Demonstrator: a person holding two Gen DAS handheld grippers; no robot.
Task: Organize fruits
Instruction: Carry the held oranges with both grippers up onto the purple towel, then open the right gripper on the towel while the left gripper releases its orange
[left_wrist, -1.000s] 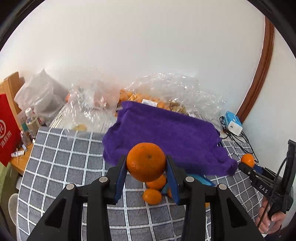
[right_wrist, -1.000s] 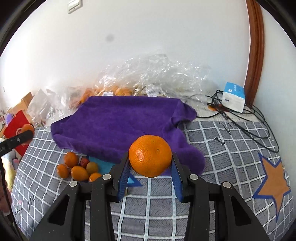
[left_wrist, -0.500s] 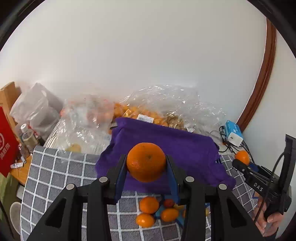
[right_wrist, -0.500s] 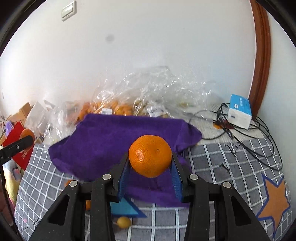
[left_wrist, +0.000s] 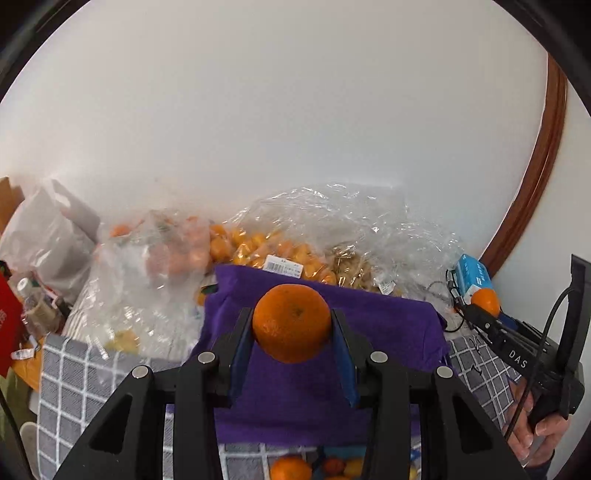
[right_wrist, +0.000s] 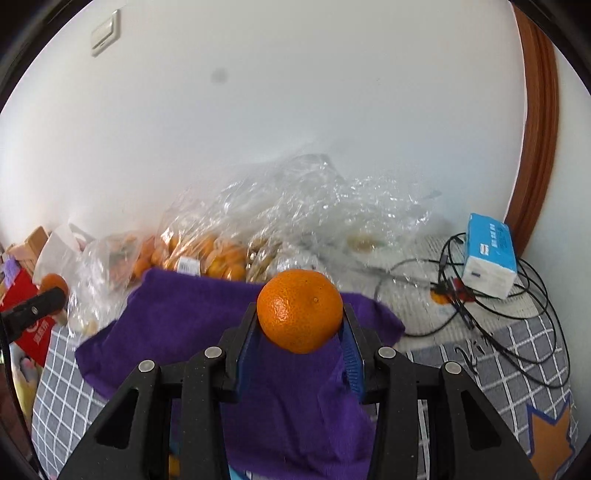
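Left tool (left_wrist: 291, 325): clamped a mandarin (left_wrist: 291, 323) – firm, round, slippery.
Right tool (right_wrist: 300, 319): gripped another orange (right_wrist: 300, 310) at mid-sides – bruisable.

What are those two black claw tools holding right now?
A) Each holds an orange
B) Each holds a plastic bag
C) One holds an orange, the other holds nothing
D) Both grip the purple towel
A: the left gripper has its jaws closed on an orange, and the right gripper likewise clamps its own orange, both held above the purple towel.
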